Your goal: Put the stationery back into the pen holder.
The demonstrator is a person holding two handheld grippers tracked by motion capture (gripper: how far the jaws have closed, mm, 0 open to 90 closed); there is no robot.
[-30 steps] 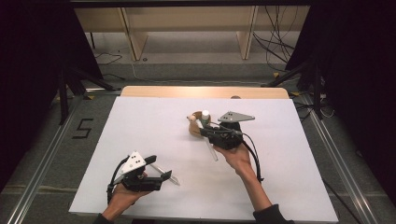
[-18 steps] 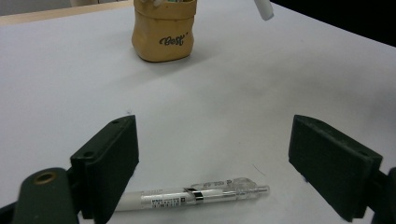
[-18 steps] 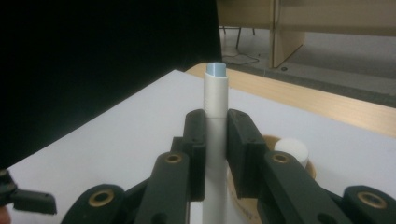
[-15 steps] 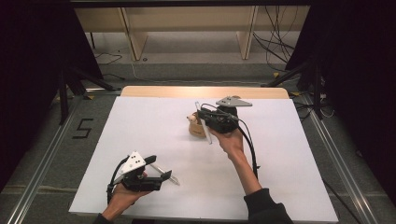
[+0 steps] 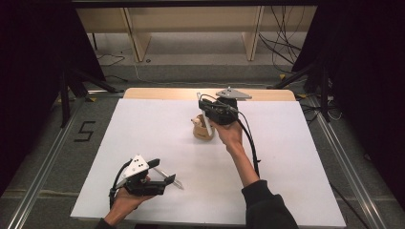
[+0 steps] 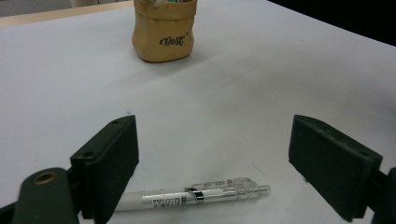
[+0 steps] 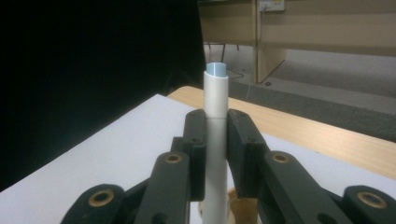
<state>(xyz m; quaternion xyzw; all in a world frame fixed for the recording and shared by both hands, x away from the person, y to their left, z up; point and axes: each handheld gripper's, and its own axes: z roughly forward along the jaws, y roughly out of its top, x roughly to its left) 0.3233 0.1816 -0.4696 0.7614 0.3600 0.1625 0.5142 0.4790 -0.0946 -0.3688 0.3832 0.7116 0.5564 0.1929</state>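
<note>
While the high view takes in the whole white table (image 5: 286, 157), it puts the right gripper (image 5: 206, 106) at the far side, just above a small tan pouch (image 5: 202, 130) that stands upright there. A thin white stick rises past the gripper's front edge. The left gripper (image 5: 168, 180) rests near the table's front edge, with a clear pen (image 5: 168, 175) lying right at its tip.

From the left gripper view, the two jaws stand wide apart, and the clear pen (image 6: 196, 196) lies flat on the table between them, closer to the jaw on the picture's left; nothing presses on it. The tan pouch (image 6: 162, 30) sits well beyond, with things poking out of its mouth (too cropped to name).

From the right gripper view, the jaws are clamped on a white marker (image 7: 215, 135), held upright with its pale blue end on top. The pouch's tan edge (image 7: 240, 207) peeks out just below.

Judging by this, the step in hand is loading pens into the pouch, the marker being the one in transit. Next, the marker's lower end needs to be lined up over the pouch's mouth, lowered and released; then the left jaws should close on the clear pen.
</note>
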